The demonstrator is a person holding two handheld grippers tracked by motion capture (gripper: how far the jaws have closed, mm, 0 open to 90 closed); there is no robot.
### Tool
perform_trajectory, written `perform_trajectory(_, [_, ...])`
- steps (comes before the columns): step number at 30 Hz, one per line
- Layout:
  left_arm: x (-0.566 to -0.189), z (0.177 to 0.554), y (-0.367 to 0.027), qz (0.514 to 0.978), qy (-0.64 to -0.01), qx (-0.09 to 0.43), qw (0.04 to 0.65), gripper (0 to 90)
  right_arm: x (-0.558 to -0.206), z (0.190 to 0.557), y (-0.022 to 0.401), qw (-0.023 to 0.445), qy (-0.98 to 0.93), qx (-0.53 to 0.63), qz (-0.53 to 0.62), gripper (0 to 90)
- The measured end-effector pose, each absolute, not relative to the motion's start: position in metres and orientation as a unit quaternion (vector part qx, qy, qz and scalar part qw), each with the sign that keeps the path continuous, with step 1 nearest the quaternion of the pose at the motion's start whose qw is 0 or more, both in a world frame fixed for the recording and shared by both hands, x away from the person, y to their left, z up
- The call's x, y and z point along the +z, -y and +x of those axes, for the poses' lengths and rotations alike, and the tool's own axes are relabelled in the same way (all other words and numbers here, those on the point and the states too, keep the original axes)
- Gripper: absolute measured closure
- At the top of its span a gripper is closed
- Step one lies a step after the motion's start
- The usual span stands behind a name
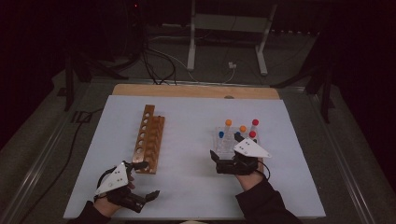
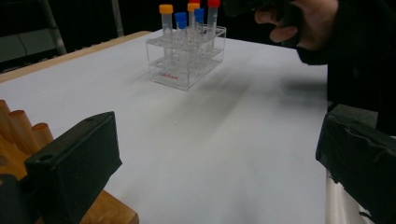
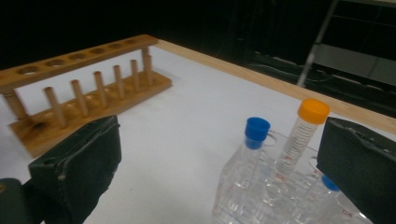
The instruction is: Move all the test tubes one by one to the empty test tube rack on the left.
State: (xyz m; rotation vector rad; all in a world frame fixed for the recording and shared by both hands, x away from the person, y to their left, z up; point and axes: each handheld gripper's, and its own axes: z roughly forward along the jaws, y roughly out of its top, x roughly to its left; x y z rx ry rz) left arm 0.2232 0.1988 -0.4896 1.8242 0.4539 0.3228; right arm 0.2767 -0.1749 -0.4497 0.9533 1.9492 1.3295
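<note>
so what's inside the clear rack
The clear rack holds capped tubes: orange caps, red and blue. The right tool covers its near edge.

We're seeing a matt white sheet, paper-smooth, covering the worktop, with a bare, light wooden edge showing along the far side. The peg rack is looking like varnished wood, warm brown with a slight sheen, dowels smooth; one dark scorch-like mark is showing on its base in the right gripper view. The tube rack is reading as clear glossy plastic. Tubes are looking like translucent plastic, with matt orange, blue and red caps. Left tongs and right tongs are showing black pads, matt, slightly rough and frayed at the edges. Their top plates are looking like smooth grey plastic or metal; we can't tell which.
</note>
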Motion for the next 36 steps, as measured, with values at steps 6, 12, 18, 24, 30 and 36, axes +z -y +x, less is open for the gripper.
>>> perform_trajectory(6, [-0.49, 0.224, -0.199, 0.78, -0.194, 0.137, 0.578, 0.5, -0.458, 0.285, 0.17, 0.287, -0.736, 0.489, 0.371, 1.3])
perform_trajectory(12, [-0.489, 0.223, -0.199, 0.781, -0.194, 0.137, 0.578, 0.5, -0.466, 0.294, 0.167, 0.272, -0.74, 0.478, 0.387, 1.4])
perform_trajectory(18, [-0.489, 0.223, -0.199, 0.779, -0.193, 0.136, 0.58, 0.5, -0.473, 0.301, 0.167, 0.261, -0.743, 0.466, 0.403, 6.9])
perform_trajectory(24, [-0.489, 0.223, -0.199, 0.781, -0.194, 0.137, 0.578, 0.5, -0.474, 0.3, 0.164, 0.267, -0.743, 0.459, 0.407, 15.3])
perform_trajectory(30, [-0.49, 0.222, -0.198, 0.782, -0.193, 0.138, 0.576, 0.5, -0.477, 0.304, 0.165, 0.266, -0.738, 0.449, 0.427, 28.4])
perform_trajectory(36, [-0.49, 0.223, -0.198, 0.783, -0.193, 0.136, 0.576, 0.5, -0.48, 0.308, 0.167, 0.266, -0.738, 0.44, 0.437, 43.4])
